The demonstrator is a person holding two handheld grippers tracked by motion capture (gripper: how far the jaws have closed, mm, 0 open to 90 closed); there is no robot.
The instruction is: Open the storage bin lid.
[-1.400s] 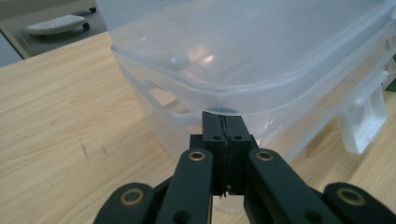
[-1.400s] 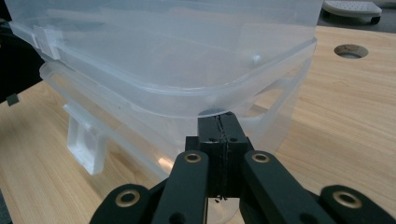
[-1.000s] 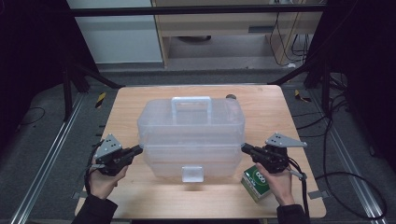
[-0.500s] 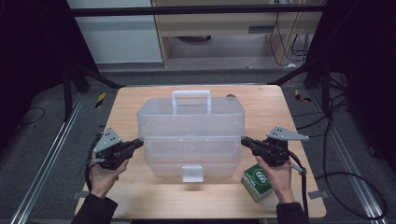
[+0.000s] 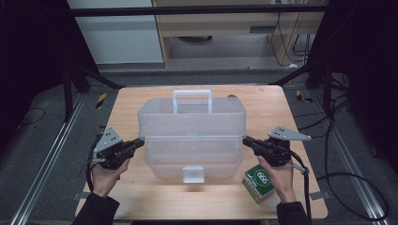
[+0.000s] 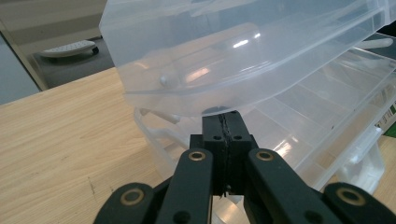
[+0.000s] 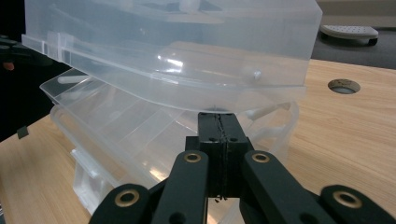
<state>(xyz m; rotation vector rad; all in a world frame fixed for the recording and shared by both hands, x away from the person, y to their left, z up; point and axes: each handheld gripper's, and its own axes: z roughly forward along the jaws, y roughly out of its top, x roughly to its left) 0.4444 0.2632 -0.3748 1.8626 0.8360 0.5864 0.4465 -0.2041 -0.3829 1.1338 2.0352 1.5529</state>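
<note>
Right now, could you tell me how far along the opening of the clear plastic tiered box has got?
Partly open. The upper tier of the clear plastic tiered storage box is already raised and slid back, with the tray beneath exposed. In hand: the shut left claw and shut right claw are pushing up under that tier's two ends. Left: spreading it fully. The green carton sits untouched by the right hand.

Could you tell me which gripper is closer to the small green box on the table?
Right. The right gripper is just above the green box; the left gripper is across the clear case.
</note>
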